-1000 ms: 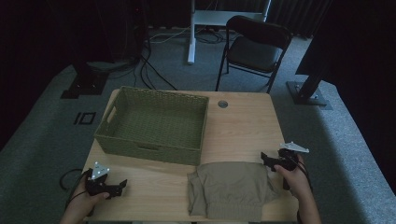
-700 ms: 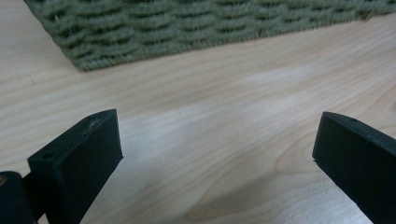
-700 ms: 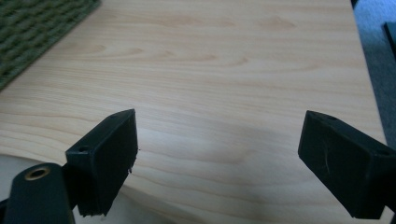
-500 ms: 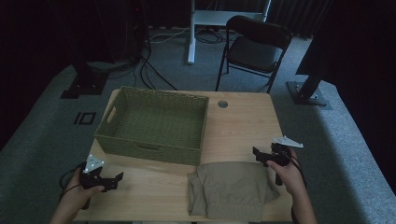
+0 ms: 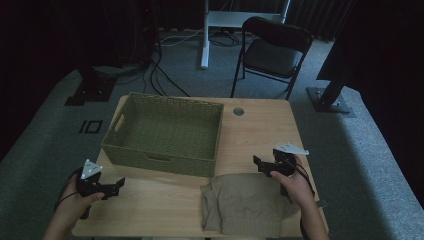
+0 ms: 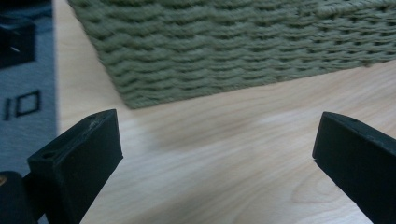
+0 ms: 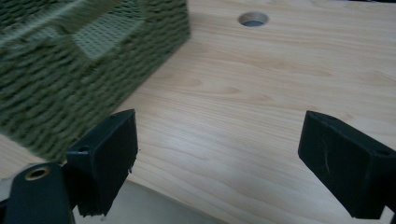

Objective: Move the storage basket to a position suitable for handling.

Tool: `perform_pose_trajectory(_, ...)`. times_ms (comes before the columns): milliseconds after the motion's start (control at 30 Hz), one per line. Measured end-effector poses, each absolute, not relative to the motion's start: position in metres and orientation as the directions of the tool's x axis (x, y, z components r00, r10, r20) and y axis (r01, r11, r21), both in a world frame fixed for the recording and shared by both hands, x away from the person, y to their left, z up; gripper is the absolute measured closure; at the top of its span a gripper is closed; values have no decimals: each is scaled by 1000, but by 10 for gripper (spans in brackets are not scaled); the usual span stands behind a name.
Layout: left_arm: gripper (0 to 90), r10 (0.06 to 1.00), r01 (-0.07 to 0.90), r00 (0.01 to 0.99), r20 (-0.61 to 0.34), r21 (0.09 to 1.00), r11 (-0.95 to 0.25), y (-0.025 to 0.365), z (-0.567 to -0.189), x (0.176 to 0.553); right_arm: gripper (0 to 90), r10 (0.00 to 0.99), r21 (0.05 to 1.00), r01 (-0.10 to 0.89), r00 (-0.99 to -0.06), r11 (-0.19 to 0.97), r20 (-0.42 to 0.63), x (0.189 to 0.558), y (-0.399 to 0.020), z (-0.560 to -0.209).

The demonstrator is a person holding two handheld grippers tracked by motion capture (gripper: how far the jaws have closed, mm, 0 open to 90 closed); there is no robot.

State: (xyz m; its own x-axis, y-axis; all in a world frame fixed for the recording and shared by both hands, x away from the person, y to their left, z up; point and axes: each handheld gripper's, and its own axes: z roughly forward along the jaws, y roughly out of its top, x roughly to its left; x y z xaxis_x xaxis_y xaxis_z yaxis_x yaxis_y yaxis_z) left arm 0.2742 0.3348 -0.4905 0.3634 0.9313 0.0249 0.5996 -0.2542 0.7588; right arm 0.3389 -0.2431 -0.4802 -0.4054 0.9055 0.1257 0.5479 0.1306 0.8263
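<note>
1. The folded khaki garment (image 5: 247,207) is lying at the desk's (image 5: 260,135) six o'clock edge, beside the woven basket (image 5: 165,132).
2. Right gripper (image 5: 265,164), released, is hovering at its one o'clock corner.
3. Left gripper (image 5: 114,186), released, is waiting at nine o'clock.
4. Judged next: lowering onto the cloth and pinching.

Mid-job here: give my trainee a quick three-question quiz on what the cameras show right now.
1. True or false: the folded khaki garment lies inside the woven basket.
2. Which gripper is nearer the garment?
A. left gripper
B. right gripper
3. Fill in: the jaws of both grippers stand ____.

Key
1. False: it lies on the table, in front of the basket's right corner.
2. B: it hovers by the garment's far right edge.
3. Open: bare wood shows between them in both gripper views.
</note>
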Motion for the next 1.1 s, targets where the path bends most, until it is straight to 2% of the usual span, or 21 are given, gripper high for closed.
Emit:
perform_pose_trajectory(533, 21, 924, 538, 381, 18, 808, -238, 341, -450, 288, 116, 867, 855, 501, -478, 138, 141, 348, -197, -460)
perform_pose_trajectory(800, 21, 921, 518, 383, 71, 809, -278, 339, -437, 304, 116, 852, 861, 483, -507, 157, 129, 352, -178, -454)
perform_pose_trajectory(1000, 21, 919, 514, 392, 45, 818, -259, 342, -431, 319, 116, 842, 867, 473, -523, 158, 133, 355, -164, -447)
perform_pose_trajectory(1100, 21, 926, 509, 378, -12, 838, -196, 348, -429, 331, 116, 834, 870, 462, -538, 169, 123, 358, -154, -443)
